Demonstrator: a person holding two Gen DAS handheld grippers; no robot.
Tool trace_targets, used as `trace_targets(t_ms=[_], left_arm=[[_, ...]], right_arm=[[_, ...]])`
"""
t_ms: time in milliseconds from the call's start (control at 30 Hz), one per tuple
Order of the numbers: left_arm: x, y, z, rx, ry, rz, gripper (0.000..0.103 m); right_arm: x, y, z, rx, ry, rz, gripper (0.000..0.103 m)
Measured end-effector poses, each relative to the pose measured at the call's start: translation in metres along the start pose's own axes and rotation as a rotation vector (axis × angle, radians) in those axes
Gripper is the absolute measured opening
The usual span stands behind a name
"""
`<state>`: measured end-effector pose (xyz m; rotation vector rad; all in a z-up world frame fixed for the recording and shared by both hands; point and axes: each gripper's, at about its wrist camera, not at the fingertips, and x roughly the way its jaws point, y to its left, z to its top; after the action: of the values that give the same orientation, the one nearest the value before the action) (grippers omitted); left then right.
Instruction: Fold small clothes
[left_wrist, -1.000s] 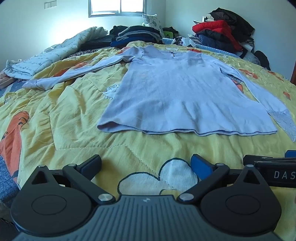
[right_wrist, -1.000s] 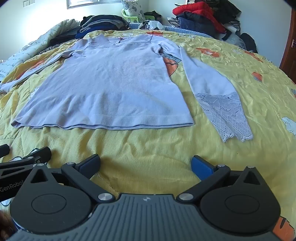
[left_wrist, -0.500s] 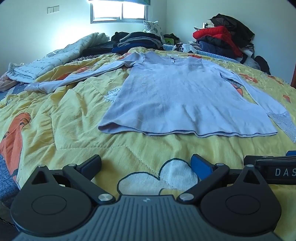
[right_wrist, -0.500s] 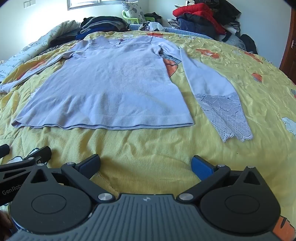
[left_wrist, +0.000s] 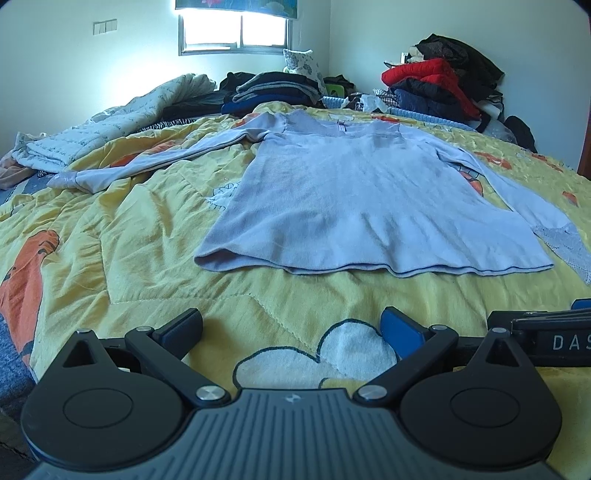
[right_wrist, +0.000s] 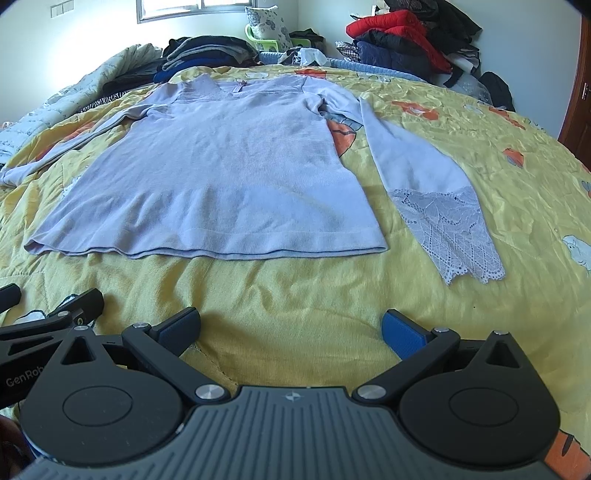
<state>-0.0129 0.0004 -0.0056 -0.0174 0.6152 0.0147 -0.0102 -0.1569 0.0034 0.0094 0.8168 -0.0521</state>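
A pale lilac long-sleeved top (right_wrist: 221, 173) lies flat and face up on the yellow printed bedspread (right_wrist: 295, 302), hem toward the cameras, neckline away. Relative to the top, the left gripper (left_wrist: 291, 325) and right gripper (right_wrist: 291, 325) both hover just short of the hem, side by side, with bare bedspread between them and the cloth. Each has its 2 fingers spread wide and nothing between them.

The right sleeve (right_wrist: 417, 166) runs down beside the top's right edge and ends in a lace cuff (right_wrist: 450, 232) level with the hem. The left sleeve (left_wrist: 155, 162) stretches out away from the top's left side; its cuff looks partly doubled over, though the fisheye edge makes that hard to confirm.

Nothing is folded yet, so the step in hand is likely the first approach. To do it well, take 1 sleeve at a time: pinch at the cuff, lift only enough to clear the body, and lay it across the chest so the fold line follows the shoulder seam. The lace will snag easily, so grip just above it. Piles of clothes (left_wrist: 436, 85) beyond the neckline are well clear.
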Motion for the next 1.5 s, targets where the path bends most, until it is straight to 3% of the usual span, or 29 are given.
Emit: trace_targets(t_ms=[1500], left_arm=[[0.0024,-0.0004,0.0004,0.006,0.002,-0.001,0.103]], right_arm=[[-0.0052,0.0024,-0.0053,-0.003,-0.048,0.004,0.103]])
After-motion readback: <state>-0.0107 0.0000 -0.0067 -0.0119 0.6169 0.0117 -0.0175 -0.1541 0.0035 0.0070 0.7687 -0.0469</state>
